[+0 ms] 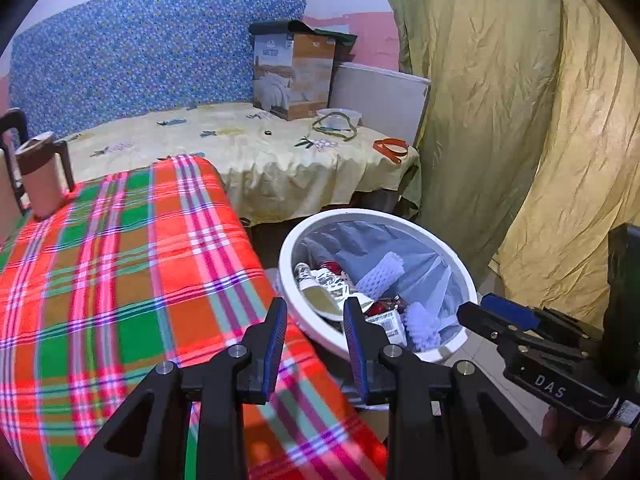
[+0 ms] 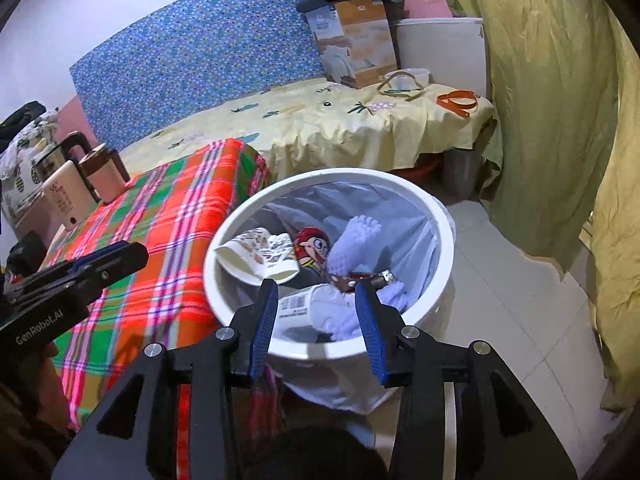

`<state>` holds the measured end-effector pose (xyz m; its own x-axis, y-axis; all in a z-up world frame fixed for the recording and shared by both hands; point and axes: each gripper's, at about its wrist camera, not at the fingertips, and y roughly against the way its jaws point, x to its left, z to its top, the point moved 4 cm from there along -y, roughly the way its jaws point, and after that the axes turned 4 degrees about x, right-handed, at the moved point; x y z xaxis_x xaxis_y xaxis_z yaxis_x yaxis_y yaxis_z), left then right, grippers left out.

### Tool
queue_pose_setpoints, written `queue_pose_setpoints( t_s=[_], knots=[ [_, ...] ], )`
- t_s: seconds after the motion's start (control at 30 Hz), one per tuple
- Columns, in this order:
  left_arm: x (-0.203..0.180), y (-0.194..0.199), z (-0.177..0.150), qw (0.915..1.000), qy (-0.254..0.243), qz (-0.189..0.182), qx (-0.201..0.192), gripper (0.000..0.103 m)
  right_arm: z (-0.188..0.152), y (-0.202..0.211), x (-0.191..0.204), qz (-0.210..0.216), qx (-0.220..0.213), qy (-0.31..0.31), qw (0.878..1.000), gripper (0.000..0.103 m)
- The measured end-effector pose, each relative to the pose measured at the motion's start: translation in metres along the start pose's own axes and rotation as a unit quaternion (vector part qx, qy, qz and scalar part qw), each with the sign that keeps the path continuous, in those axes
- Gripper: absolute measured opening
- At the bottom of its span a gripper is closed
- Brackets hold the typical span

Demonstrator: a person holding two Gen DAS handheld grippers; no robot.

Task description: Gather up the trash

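Observation:
A white round trash bin [image 2: 400, 184] with a clear liner stands on the floor beside the plaid-covered table [image 2: 168, 216]. Inside lie a paper cup [image 2: 252, 254], a cartoon wrapper [image 2: 314, 246], white foam netting [image 2: 352, 240] and a labelled package [image 2: 304, 304]. My right gripper [image 2: 316, 296] is open and empty, just above the bin's near rim. My left gripper [image 1: 316, 314] is open and empty, over the table's right edge next to the bin [image 1: 292, 248]. The right gripper also shows at the right of the left wrist view [image 1: 500, 312].
A brown-handled mug [image 1: 42, 180] and a beige phone [image 2: 66, 196] stand at the plaid table's far left. A yellow-sheeted bed [image 1: 248, 152] behind holds a cardboard box [image 1: 292, 76], straps and an orange band [image 1: 390, 148]. A yellow curtain [image 1: 520, 120] hangs right.

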<state>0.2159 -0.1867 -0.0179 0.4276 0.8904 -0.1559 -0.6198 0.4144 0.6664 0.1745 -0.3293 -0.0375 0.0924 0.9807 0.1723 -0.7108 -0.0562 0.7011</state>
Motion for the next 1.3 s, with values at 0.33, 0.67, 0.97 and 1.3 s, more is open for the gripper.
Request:
queue_pose_setpoints(
  t_s=[0.33, 0.67, 0.97, 1.3],
  knots=[
    [0.013, 0.037, -0.026, 0.9995, 0.010, 0.028, -0.009, 0.029, -0.012, 0.025, 0.027, -0.002, -0.034, 0.023, 0.999, 0.049],
    [0.021, 0.079, -0.054, 0.9979, 0.019, 0.057, -0.024, 0.029, -0.029, 0.045, 0.042, 0.005, -0.040, 0.042, 0.998, 0.050],
    [0.029, 0.107, -0.075, 0.9967, 0.037, 0.066, -0.031, 0.029, -0.044, 0.058, 0.052, 0.012, -0.043, 0.046, 0.998, 0.050],
    [0.029, 0.121, -0.084, 0.9952, 0.041, 0.078, -0.040, 0.029, -0.052, 0.059, 0.057, 0.016, -0.034, 0.046, 0.998, 0.050]
  ],
)
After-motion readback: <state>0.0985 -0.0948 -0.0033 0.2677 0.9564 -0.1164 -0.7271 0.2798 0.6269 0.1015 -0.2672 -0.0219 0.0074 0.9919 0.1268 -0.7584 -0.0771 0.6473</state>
